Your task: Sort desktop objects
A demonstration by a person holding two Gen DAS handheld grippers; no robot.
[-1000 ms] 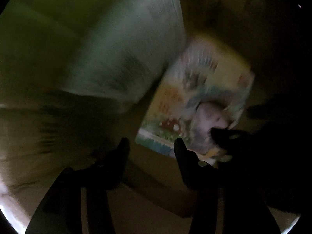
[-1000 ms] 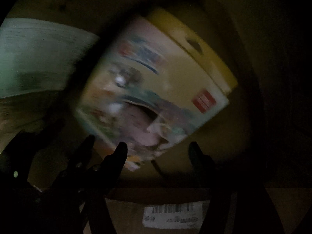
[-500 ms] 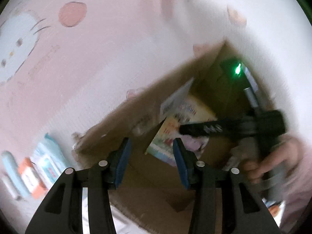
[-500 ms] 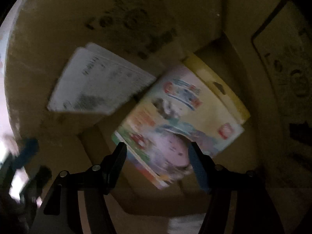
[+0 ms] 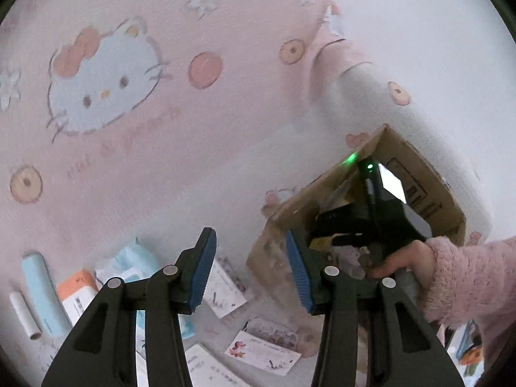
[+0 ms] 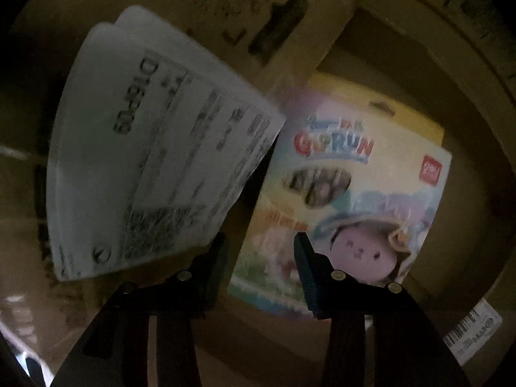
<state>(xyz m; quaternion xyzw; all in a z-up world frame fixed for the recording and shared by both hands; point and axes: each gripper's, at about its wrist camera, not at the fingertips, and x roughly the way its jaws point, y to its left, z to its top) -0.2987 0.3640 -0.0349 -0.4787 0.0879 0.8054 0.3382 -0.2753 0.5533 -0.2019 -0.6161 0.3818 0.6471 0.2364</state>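
My left gripper [image 5: 250, 269] is open and empty, held above the pink Hello Kitty cloth [image 5: 135, 122], left of the open cardboard box [image 5: 416, 174]. The right gripper reaches down into that box, seen in the left wrist view [image 5: 364, 219]. In the right wrist view my right gripper [image 6: 259, 269] is open and empty inside the box, just above a colourful GO RUN card pack [image 6: 358, 187] lying on the box floor. A white printed label [image 6: 151, 158] sticks out from the box wall at the left.
On the cloth lie a light blue tube [image 5: 40, 293], a small white roll [image 5: 24, 314], an orange-and-white box [image 5: 79, 293], a blue wipes pack [image 5: 135, 264] and several printed cards [image 5: 264, 343]. A pink fuzzy sleeve [image 5: 467, 283] is at the right.
My left gripper has pulled up out of the dark box and now looks over the cloth. My right gripper stays inside the box, now closer to the card pack.
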